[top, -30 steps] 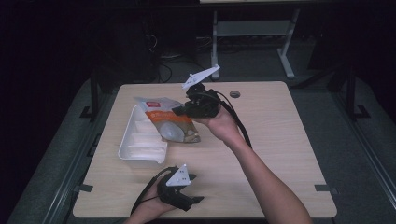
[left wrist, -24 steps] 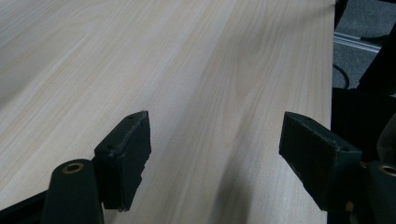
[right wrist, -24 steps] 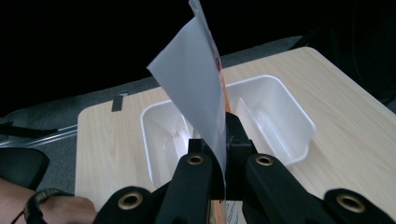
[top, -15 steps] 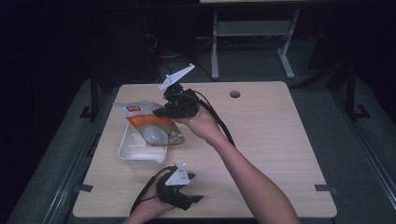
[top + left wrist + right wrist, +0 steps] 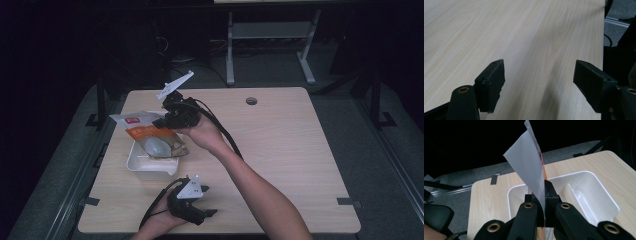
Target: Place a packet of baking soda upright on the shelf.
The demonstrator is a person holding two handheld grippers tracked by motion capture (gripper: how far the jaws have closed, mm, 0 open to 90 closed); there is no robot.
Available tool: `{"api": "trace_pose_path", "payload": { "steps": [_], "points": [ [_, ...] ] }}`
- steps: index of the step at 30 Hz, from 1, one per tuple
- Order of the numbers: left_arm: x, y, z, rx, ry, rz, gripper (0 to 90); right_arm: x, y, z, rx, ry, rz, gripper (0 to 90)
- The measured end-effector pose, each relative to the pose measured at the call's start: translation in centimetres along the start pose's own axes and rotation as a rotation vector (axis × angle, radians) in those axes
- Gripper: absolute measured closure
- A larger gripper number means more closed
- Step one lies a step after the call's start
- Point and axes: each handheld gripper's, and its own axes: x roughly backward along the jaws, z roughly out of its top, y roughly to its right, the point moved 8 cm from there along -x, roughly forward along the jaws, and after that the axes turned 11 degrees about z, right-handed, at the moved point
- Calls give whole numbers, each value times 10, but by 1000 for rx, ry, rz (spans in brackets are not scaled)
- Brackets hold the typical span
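A snack bag (image 5: 150, 137) with an orange label and a clear window hangs over the white tray (image 5: 150, 169) at the table's left side. My right gripper (image 5: 160, 122) is shut on the bag's edge and holds it above the tray. In the right gripper view the bag (image 5: 529, 162) rises as a pale sheet, pinched between the closed jaws of my right gripper (image 5: 541, 192), with the divided tray (image 5: 586, 192) below and nothing in it. My left gripper (image 5: 209, 213) rests near the table's front edge. It is open (image 5: 539, 72) over bare wood with nothing between its jaws.
The light wooden table (image 5: 290, 150) has a round cable hole (image 5: 251, 101) at the back. A white metal frame (image 5: 270, 35) stands on the floor behind the table. Dark floor surrounds the table on all sides.
My right gripper has carried the bag leftward from the table's middle to above the tray and lifted its top edge. The left gripper has stayed where it was.
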Motion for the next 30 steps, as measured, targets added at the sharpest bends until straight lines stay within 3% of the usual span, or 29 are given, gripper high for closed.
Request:
{"api": "trace_pose_path", "payload": {
  "steps": [20,30],
  "points": [
    [1,-1,1,4,14,0,248,-38,-2,4,-5,6,58,894],
    [2,-2,1,11,19,2,249,-53,0,-6,-30,9,92,894]
  ]
}}
